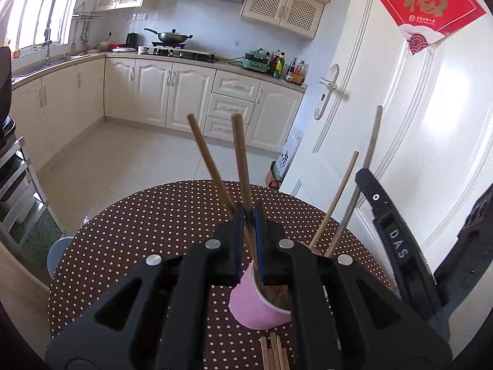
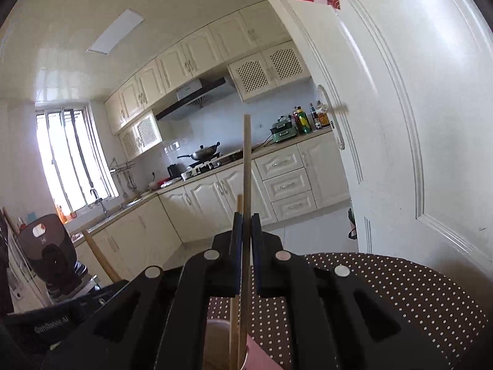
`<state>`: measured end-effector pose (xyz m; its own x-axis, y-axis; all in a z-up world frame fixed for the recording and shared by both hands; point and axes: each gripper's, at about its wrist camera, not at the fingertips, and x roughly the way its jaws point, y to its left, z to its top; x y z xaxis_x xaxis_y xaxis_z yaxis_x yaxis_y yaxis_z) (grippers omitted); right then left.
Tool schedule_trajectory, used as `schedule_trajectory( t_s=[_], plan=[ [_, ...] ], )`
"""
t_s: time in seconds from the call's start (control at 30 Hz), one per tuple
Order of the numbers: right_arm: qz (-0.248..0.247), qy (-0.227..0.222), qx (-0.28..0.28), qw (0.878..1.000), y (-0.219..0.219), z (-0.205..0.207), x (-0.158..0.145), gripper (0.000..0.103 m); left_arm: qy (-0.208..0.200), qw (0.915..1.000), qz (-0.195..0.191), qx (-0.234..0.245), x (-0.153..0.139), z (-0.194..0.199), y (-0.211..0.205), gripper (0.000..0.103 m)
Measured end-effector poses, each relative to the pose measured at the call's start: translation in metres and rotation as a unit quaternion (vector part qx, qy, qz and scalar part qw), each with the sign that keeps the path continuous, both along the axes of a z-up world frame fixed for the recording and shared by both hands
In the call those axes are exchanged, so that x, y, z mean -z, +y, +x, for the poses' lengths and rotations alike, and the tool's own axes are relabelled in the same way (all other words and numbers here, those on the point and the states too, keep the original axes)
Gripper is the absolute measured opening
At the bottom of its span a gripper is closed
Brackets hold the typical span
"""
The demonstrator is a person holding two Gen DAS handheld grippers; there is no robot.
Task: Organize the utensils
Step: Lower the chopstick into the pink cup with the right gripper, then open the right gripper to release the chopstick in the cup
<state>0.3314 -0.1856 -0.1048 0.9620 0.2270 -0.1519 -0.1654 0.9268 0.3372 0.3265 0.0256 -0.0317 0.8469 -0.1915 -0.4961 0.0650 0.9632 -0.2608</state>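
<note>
On a dotted kitchen table (image 1: 138, 231), both jaws pinch chopsticks above the cup (image 1: 262, 308).

"福" on red door poster (image 1: 426, 6), "DAS" on right gripper (image 1: 397, 248)

One pink paper cup (image 1: 257, 311) stands on one round table with a brown, white-dotted cloth (image 1: 138, 231). Four thin wooden chopsticks rise from the cup: two dark brown ones (image 1: 238, 151) and two paler ones (image 1: 336, 197). Loose pale chopsticks (image 1: 272, 353) lie flat on the cloth in front of the cup, perhaps four or five, since the frame edge cuts them off.
</note>
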Motion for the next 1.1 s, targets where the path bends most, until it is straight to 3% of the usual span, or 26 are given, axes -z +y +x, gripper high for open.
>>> schedule_trajectory(
  t_s=[0.2,0.83,0.9,1.0,1.1],
  plan=[
    [0.004,0.022,-0.005,1.000,-0.001,-0.002,0.006,0.005,-0.002,0.9998,-0.017,-0.011,0.003,-0.006,0.004,0.010],
    [-0.002,0.052,-0.016,0.999,-0.001,-0.004,0.009,0.014,0.007,0.9997,0.001,-0.022,0.013,0.002,0.004,0.014],
    [-0.002,0.055,-0.014,0.998,-0.001,-0.004,0.009,0.016,0.006,0.9998,0.003,-0.019,0.014,0.000,0.004,0.021],
    [-0.001,0.061,-0.014,0.998,-0.003,-0.002,0.010,0.023,-0.001,0.9998,0.006,-0.019,0.014,-0.003,0.003,0.049],
    [0.001,0.061,-0.013,0.998,-0.005,-0.003,0.009,0.025,-0.007,0.9997,0.012,-0.022,0.013,-0.006,0.004,0.049]
  ],
)
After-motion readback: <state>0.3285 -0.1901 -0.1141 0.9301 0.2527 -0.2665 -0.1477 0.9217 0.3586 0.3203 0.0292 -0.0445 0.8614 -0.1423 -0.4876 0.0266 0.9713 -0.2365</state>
